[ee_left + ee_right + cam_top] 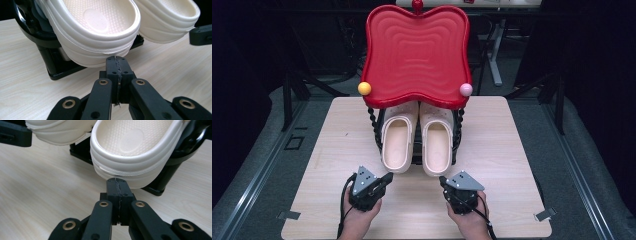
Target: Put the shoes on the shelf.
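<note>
You've got both grippers, left gripper [387,178] and right gripper [443,181], fingers pressed together on nothing, parked at the heels of the left clog [397,141] and right clog [437,145], likely lining up for a pull off the rack [377,134].

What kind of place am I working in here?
Likely a lab or recording room, not a home: a bare wooden table ringed by dark curtains, holding a staged red rack with clogs.

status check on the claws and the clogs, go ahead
Left claw shut, empty, at left clog heel. Right claw shut, empty, at right clog heel. Both clogs on black rack under red tray.
</note>
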The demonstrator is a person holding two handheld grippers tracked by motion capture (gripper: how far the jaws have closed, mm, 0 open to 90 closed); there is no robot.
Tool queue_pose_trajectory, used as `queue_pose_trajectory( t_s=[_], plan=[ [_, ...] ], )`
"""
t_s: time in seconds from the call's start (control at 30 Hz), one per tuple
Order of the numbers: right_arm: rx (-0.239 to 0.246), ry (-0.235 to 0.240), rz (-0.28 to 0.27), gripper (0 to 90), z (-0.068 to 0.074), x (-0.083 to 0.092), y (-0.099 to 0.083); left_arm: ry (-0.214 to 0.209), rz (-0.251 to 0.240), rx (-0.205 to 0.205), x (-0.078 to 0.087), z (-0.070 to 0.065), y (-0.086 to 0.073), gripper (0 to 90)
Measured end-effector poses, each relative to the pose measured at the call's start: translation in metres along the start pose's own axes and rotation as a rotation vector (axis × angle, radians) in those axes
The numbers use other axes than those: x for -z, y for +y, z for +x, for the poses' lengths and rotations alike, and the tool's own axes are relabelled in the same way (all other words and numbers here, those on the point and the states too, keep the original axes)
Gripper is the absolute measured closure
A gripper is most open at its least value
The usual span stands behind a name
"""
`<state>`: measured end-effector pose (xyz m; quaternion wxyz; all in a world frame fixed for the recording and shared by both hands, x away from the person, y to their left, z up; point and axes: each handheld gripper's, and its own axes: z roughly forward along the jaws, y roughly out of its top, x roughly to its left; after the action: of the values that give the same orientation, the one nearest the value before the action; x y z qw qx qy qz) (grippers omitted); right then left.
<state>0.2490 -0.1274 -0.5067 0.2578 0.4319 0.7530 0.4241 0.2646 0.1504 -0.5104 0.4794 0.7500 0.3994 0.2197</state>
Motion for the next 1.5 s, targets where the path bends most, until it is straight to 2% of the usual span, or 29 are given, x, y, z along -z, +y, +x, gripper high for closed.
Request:
queue_pose_trajectory(
  t_s=[0.27, 0.43, 0.6, 0.67, 0.87, 0.97, 1.13, 1.33, 1.5],
  plan=[
    [0.006, -0.043, -0.012, 90.0, -0.011, 0.001, 0.014, 0.006, 0.012, -0.015, -0.008, 0.002, 0.007, 89.9],
    [0.006, -0.055, -0.020, 90.0, -0.015, 0.000, 0.021, 0.016, -0.003, -0.001, -0.012, 0.005, 0.014, 89.9],
    [0.009, -0.066, -0.022, 90.0, -0.019, -0.002, 0.028, 0.025, -0.012, -0.012, -0.014, 0.007, 0.020, 89.9],
    [0.018, -0.072, -0.020, 90.0, -0.018, -0.004, 0.030, 0.028, -0.019, -0.003, -0.014, 0.009, 0.023, 89.9],
    [0.028, -0.068, -0.019, 90.0, -0.017, -0.010, 0.035, 0.053, -0.029, 0.011, -0.017, 0.016, 0.029, 89.9],
    [0.024, -0.068, -0.018, 90.0, -0.017, -0.014, 0.039, 0.058, -0.017, 0.007, -0.021, 0.018, 0.033, 89.9],
    [0.009, -0.067, -0.018, 90.0, -0.019, -0.020, 0.045, 0.064, -0.018, 0.006, -0.027, 0.021, 0.038, 89.9],
    [0.015, -0.075, -0.017, 90.0, -0.019, -0.028, 0.053, 0.071, -0.006, 0.014, -0.035, 0.026, 0.043, 89.8],
    [0.012, -0.082, -0.017, 90.0, -0.020, -0.037, 0.059, 0.070, -0.002, 0.017, -0.041, 0.026, 0.046, 89.9]
  ],
)
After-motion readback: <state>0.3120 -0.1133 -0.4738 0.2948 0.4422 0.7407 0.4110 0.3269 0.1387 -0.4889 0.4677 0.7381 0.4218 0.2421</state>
